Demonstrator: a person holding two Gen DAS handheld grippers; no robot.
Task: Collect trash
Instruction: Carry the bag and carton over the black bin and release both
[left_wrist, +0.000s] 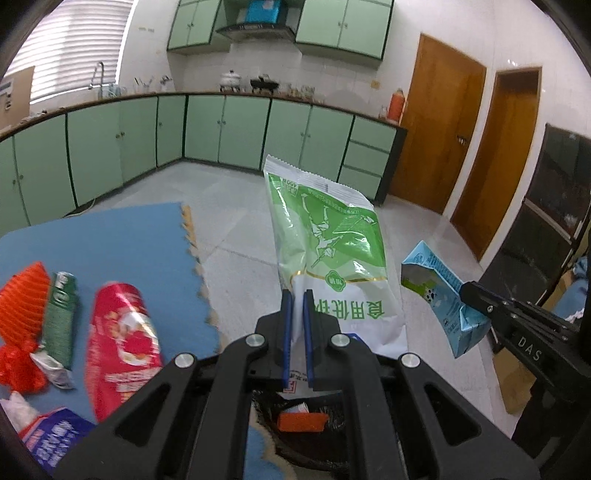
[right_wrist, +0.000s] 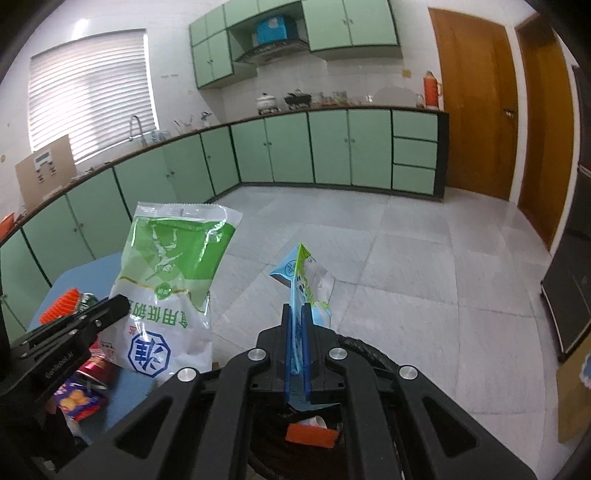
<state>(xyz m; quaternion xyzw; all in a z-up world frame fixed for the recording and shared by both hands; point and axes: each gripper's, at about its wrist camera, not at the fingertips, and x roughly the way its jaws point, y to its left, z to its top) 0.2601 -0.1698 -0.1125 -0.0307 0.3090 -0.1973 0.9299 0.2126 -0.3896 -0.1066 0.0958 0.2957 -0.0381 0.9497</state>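
My left gripper (left_wrist: 297, 295) is shut on a green and white plastic bag (left_wrist: 328, 236), held upright in the air; the bag also shows at the left of the right wrist view (right_wrist: 173, 280). My right gripper (right_wrist: 296, 308) is shut on a flattened blue milk carton (right_wrist: 303, 280), which shows at the right of the left wrist view (left_wrist: 439, 291). Both grippers hang above a black-lined bin (right_wrist: 369, 350) holding an orange piece (right_wrist: 312, 435). The bin also shows below the left gripper (left_wrist: 295, 446).
A blue mat (left_wrist: 122, 236) at the left carries more trash: a red snack bag (left_wrist: 122, 343), a green can (left_wrist: 61, 314), an orange ribbed item (left_wrist: 22, 306) and a blue and white packet (left_wrist: 55, 435). Green cabinets (left_wrist: 221, 129) line the far wall. Tiled floor (right_wrist: 424, 266) lies ahead.
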